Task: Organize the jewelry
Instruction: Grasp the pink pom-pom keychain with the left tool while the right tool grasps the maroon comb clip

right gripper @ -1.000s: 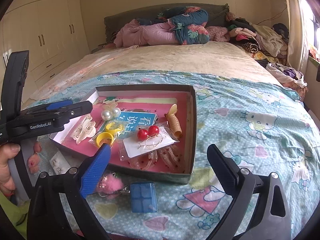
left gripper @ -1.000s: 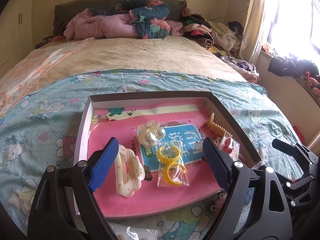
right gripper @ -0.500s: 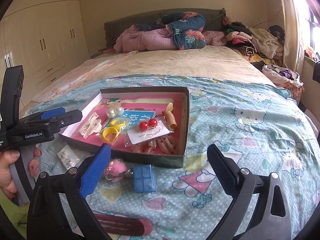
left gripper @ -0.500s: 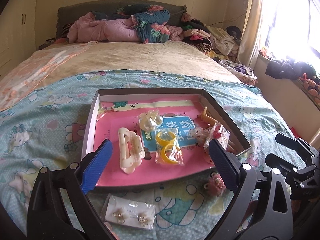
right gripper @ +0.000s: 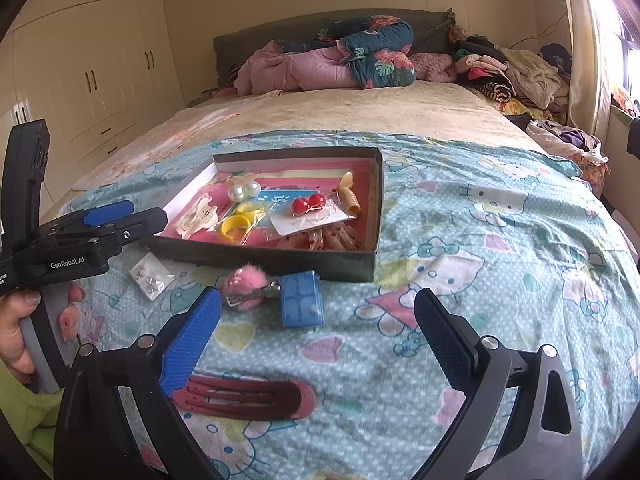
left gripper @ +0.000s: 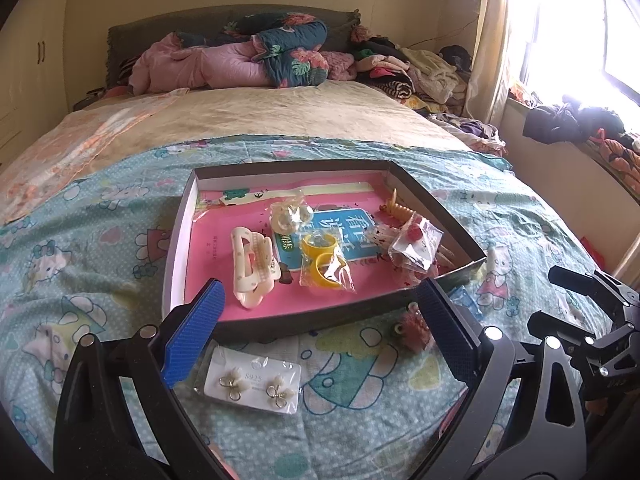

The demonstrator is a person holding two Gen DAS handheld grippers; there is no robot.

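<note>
Both grippers hang wide apart and empty: the left gripper (left gripper: 320, 332) above an earring card (left gripper: 250, 380) just before the tray's (left gripper: 176, 248) near edge, the right gripper (right gripper: 318, 334) perhaps over the maroon clip (right gripper: 244, 398).

A shallow box (left gripper: 178, 240) with a pink floor is seen at frame centre on a blue patterned bedspread (left gripper: 80, 248). Inside are noted a cream hair claw (left gripper: 252, 266), bagged yellow rings (left gripper: 324, 266) and pearl earrings (left gripper: 290, 216). An earring card (left gripper: 252, 382) lies below the box, between the wide-open, empty jaws of the left gripper (left gripper: 320, 332). A pink fluffy clip (left gripper: 412, 328) is seen lower right, by the right-hand finger.
</note>
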